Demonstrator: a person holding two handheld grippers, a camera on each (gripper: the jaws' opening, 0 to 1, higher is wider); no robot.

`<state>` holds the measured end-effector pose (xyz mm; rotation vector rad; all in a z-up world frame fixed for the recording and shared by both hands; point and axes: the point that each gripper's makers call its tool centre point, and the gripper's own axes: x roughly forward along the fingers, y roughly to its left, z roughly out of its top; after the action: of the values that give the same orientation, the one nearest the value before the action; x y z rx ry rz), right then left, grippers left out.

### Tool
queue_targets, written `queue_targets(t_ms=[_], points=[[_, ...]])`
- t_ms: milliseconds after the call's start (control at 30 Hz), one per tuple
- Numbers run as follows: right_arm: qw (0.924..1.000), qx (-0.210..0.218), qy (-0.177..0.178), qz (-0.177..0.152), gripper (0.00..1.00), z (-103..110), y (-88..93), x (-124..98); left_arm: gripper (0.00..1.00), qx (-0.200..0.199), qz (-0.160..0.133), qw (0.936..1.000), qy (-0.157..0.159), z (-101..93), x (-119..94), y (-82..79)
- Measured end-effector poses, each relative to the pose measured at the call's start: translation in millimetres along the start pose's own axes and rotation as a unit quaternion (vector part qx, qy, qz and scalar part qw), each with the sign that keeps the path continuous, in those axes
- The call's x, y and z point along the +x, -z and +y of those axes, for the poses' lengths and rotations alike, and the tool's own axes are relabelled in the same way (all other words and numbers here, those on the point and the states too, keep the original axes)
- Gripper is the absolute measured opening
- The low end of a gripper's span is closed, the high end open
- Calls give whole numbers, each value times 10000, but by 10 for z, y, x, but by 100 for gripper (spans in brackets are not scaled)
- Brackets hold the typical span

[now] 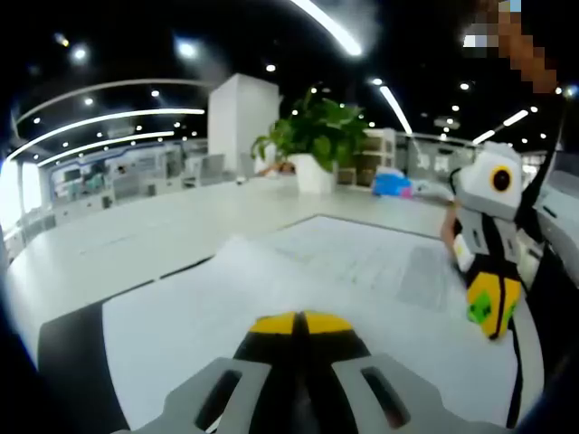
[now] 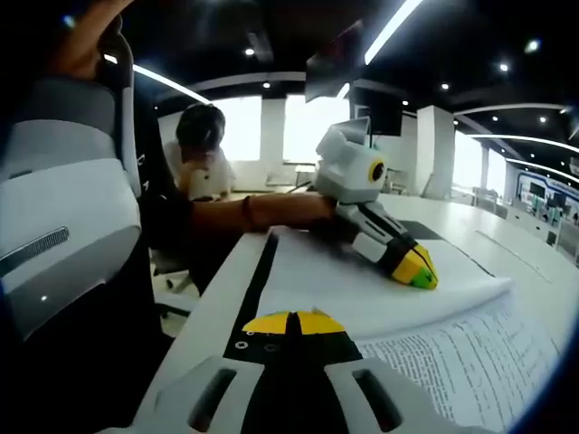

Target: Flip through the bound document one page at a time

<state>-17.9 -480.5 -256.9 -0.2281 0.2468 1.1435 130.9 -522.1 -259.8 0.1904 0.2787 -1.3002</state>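
In the left gripper view, the left gripper [image 1: 299,323] is seen at the bottom with its yellow-tipped jaws pressed together, and nothing is held between them. The tips are placed low over a white page of the bound document [image 1: 362,271], which lies open on the white table [image 1: 136,244]. The printed text on the far page is blurred and cannot be read. At the right edge the right gripper [image 1: 491,307] is seen, pointing down with its yellow and green tip at the right side of the document. A potted plant [image 1: 315,136] stands far behind on the table, and a blue object [image 1: 391,183] lies beside it.

In the right gripper view, the right gripper [image 2: 291,323] is shown at the bottom, its jaws also closed together with nothing between them. The bound document [image 2: 434,334] lies just ahead of it, with printed text visible on the near page and a raised white page behind. The left gripper [image 2: 414,268] is seen resting with its yellow tip on that raised page, held by a person's arm [image 2: 262,212]. A grey chair [image 2: 63,208] stands at the left, and a person [image 2: 201,154] sits behind.
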Motion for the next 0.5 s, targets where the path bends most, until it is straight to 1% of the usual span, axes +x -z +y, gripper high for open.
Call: queue_targets(t_ms=[500], points=[[10000, 11, -26, -3, 4, 5, 1, -8, 3, 0, -6, 10000, 3, -9, 8, -4]])
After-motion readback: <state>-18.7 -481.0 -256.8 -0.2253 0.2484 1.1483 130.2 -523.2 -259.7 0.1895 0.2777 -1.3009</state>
